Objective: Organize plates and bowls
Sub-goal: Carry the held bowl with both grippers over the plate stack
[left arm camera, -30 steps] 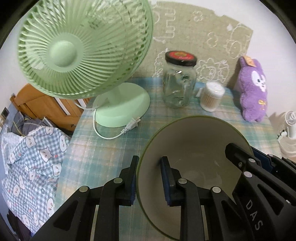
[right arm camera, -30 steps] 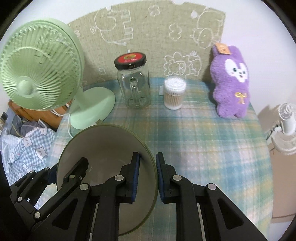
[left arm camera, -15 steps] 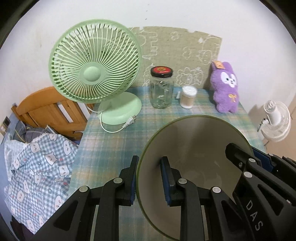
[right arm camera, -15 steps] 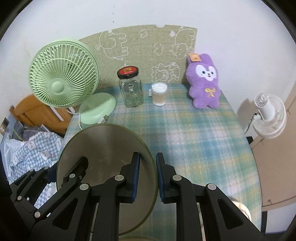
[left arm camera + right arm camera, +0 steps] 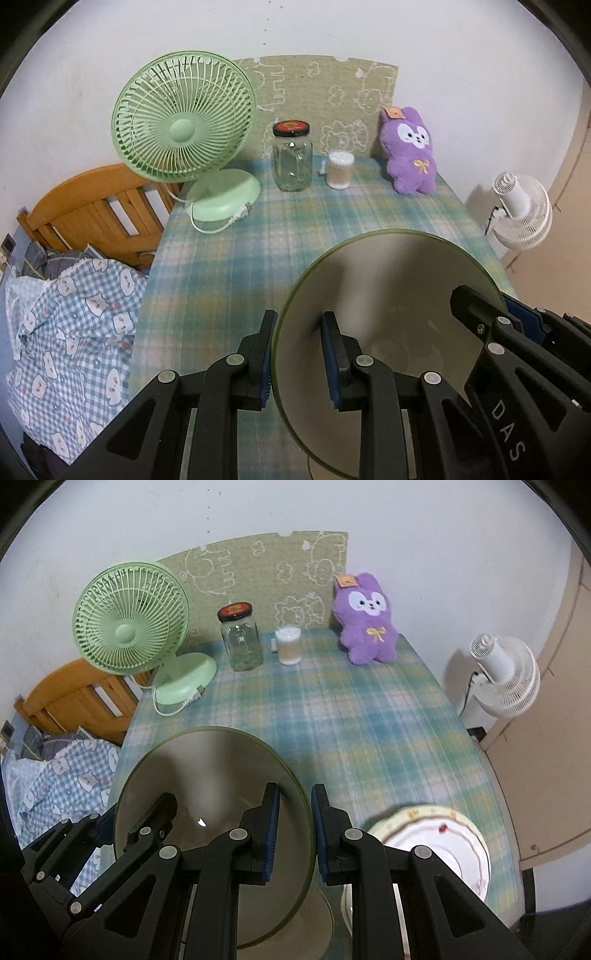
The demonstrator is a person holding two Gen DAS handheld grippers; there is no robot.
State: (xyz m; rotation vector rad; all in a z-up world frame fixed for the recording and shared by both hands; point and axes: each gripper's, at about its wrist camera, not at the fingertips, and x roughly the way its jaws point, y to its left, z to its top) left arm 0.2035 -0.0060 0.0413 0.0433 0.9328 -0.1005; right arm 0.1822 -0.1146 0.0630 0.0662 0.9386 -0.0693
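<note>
Grippers clamp opposite sides of a green-rimmed bowl [image 5: 388, 295] held tilted above the near end of a table covered in a blue-green plaid tablecloth [image 5: 369, 731]. Left gripper [image 5: 297, 354] is closed on the bowl's left rim, one blue pad outside the wall and one inside, while right gripper [image 5: 293, 830] is closed on the right rim in the same way; each shows at the edge of the other's wrist view. At far left, off the table, lie a blue checked blanket [image 5: 62, 325] with a bear pattern and a wooden bed frame [image 5: 88, 210]. Along the table's far edge, from left to right, stand a green desk fan [image 5: 183, 122] with its loose cord and plug, a glass jar [image 5: 292, 162] with a black and red lid, a tub of cotton swabs [image 5: 340, 170] and a purple plush rabbit [image 5: 410, 155] leaning against the wall. A patterned plate [image 5: 443, 834] with a scalloped cream rim rests on the near right of the table, just beside the right gripper. A white floor fan [image 5: 506, 679] stands beyond the table's right edge.
</note>
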